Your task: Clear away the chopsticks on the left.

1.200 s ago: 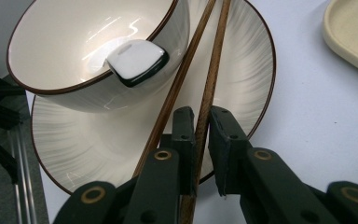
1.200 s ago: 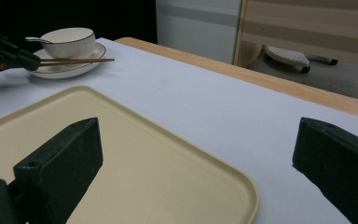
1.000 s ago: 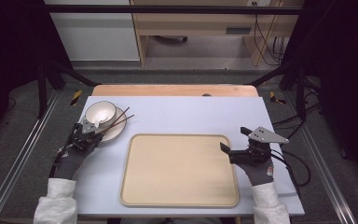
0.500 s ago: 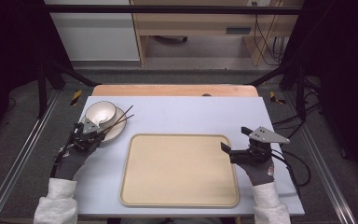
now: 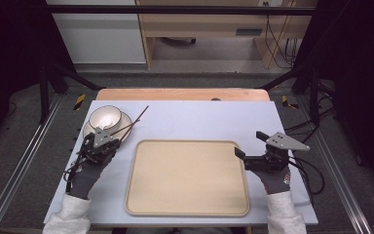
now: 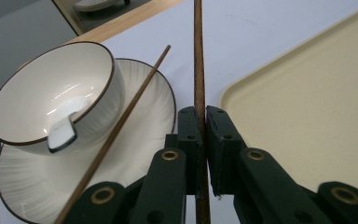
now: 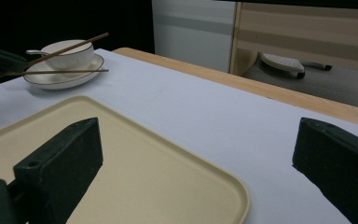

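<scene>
The left gripper [image 6: 201,140] has its jaws clamped on one dark wooden chopstick [image 6: 198,60], lifted beside the white bowl [image 6: 51,93]; its twin [image 6: 121,126] remains on the saucer [image 6: 144,121]. The right gripper [image 7: 196,154] waits wide open and empty by the beige tray [image 7: 135,154].

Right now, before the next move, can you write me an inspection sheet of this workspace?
Surface: pale blue table top, wooden strip along its far edge.
Job's things: one chopstick is clamped in the left gripper; a second chopstick lies across the plate. A white bowl with a white spoon inside stands on the plate. The beige tray holds nothing.
Clutter: nothing seen.
Grippers: left shut on the chopstick; right gripper open, holding nothing, at the tray's right edge.
Cables: a cable trails from the right gripper.
Surroundings: dark frame rails, wooden furniture beyond the table.
</scene>
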A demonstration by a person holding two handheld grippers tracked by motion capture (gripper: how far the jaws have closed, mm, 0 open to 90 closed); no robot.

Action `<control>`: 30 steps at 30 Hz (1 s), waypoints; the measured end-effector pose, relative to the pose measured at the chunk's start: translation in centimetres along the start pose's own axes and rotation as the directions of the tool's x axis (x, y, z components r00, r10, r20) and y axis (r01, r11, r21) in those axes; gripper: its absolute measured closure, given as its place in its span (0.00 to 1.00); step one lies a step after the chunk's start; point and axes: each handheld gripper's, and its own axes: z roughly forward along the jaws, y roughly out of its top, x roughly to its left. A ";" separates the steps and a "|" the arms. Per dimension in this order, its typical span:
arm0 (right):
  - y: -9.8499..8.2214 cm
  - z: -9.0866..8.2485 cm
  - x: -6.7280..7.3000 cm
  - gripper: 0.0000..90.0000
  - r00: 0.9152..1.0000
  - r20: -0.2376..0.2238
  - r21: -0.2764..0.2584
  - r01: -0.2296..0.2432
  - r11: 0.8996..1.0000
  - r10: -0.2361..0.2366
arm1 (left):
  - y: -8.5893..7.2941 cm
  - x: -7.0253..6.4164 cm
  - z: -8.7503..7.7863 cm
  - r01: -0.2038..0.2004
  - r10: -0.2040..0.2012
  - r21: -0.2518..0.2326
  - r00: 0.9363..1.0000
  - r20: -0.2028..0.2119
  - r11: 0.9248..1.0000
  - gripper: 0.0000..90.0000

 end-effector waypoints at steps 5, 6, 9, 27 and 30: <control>0.0 -0.1 0.0 0.02 1.000 -0.003 -0.006 -0.004 1.000 0.004 | -0.2 -1.7 -0.7 0.037 -0.037 -0.017 0.999 -0.021 0.999 0.93; 0.0 -0.1 0.0 0.02 1.000 -0.004 -0.006 -0.006 1.000 0.006 | -0.2 -2.1 -0.8 0.049 -0.049 -0.021 0.999 -0.023 0.999 0.93; 0.0 -0.1 0.0 0.02 1.000 -0.004 -0.004 -0.009 1.000 0.009 | -0.2 -3.2 -1.3 0.086 -0.087 -0.035 0.996 -0.027 0.996 0.93; -0.2 -0.8 -0.5 0.02 1.000 0.008 -0.024 -0.022 0.999 0.022 | -1.2 -9.4 -3.3 0.225 -0.233 -0.128 0.971 -0.046 0.966 0.93; -0.3 -0.6 -0.3 0.02 1.000 0.005 -0.014 -0.019 1.000 0.019 | -1.6 -10.5 -2.9 0.244 -0.251 -0.117 0.967 -0.051 0.963 0.93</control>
